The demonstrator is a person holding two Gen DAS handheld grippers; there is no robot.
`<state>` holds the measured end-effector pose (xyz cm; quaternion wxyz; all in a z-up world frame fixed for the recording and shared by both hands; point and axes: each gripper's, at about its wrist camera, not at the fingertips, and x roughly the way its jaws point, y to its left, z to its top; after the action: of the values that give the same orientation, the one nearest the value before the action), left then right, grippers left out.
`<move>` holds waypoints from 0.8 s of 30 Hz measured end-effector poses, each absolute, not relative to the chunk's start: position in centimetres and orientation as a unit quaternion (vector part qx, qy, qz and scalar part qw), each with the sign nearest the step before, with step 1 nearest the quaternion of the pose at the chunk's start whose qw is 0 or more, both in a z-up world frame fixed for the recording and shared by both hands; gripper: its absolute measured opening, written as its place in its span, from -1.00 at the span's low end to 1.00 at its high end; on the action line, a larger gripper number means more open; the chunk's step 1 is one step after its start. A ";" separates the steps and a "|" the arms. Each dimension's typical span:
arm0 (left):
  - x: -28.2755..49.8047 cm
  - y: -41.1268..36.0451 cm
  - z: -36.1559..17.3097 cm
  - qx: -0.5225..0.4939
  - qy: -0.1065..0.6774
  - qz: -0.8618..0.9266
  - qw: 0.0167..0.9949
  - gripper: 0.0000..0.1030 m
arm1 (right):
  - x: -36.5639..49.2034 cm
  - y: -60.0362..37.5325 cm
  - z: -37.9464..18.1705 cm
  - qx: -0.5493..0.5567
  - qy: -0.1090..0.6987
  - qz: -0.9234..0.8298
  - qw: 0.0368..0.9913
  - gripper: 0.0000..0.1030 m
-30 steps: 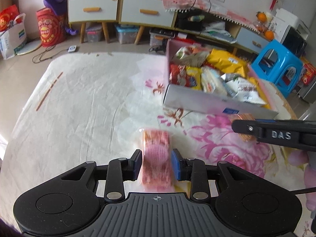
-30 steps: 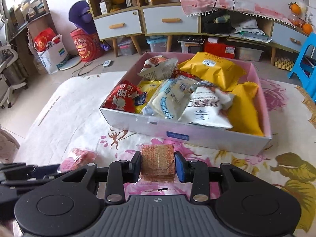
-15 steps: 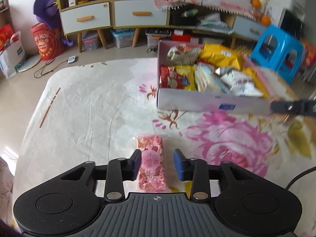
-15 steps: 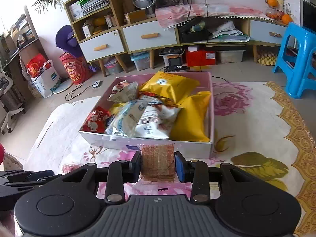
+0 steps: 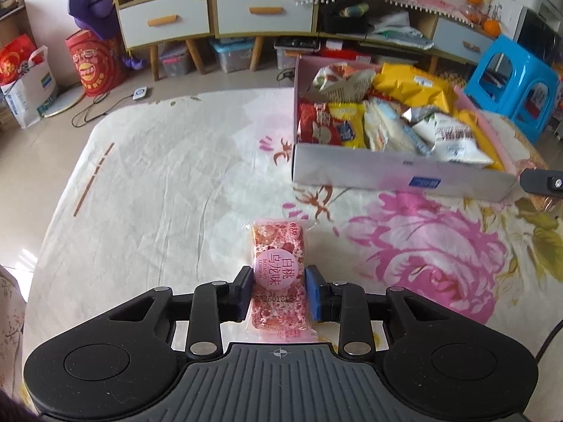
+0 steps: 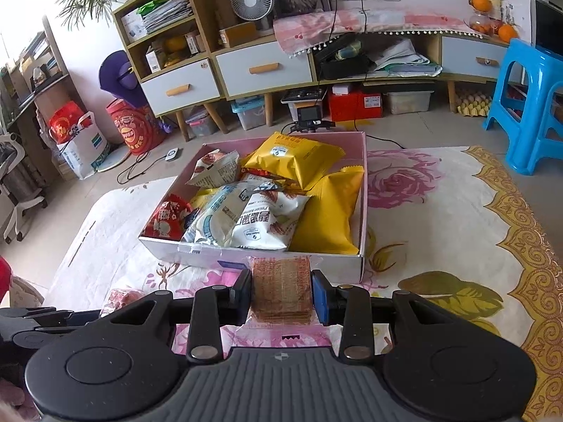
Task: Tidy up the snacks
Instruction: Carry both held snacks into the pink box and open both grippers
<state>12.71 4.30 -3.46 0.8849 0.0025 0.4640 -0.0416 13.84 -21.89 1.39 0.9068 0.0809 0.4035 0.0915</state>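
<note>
Progress: box (image 6: 299, 265) near floral sheet's (image 5: 158, 183) far edge already piled with bags | left gripper (image 5: 278, 293) was closing on pink snack bar (image 5: 278, 274), mid-sheet | right gripper (image 6: 281, 295) clamped brown wafer pack (image 6: 281, 290) before box's near wall | both remained unboxed.

Left gripper (image 5: 278, 293) angled downward, jaws closing, pads against a packet; right gripper (image 6: 281, 293) angled downward too, clamped on its packet.
</note>
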 end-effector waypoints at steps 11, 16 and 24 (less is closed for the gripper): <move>13.7 1.9 2.0 0.001 0.374 -0.079 0.924 -0.44 | 15.4 -24.2 1.8 0.139 0.387 0.058 0.910 -0.48; 17.1 0.3 3.2 -0.014 0.352 -0.087 0.932 -0.44 | 16.8 -24.8 1.4 0.172 0.385 0.052 0.905 -0.48; 20.5 0.7 -0.1 -0.084 0.353 -0.083 0.928 -0.43 | 20.2 -25.9 0.2 0.231 0.379 0.053 0.894 -0.48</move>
<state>20.53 0.70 -0.11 0.9280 -0.0841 0.3533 -0.0831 20.19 -25.89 0.22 0.8944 0.2308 0.3793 0.0528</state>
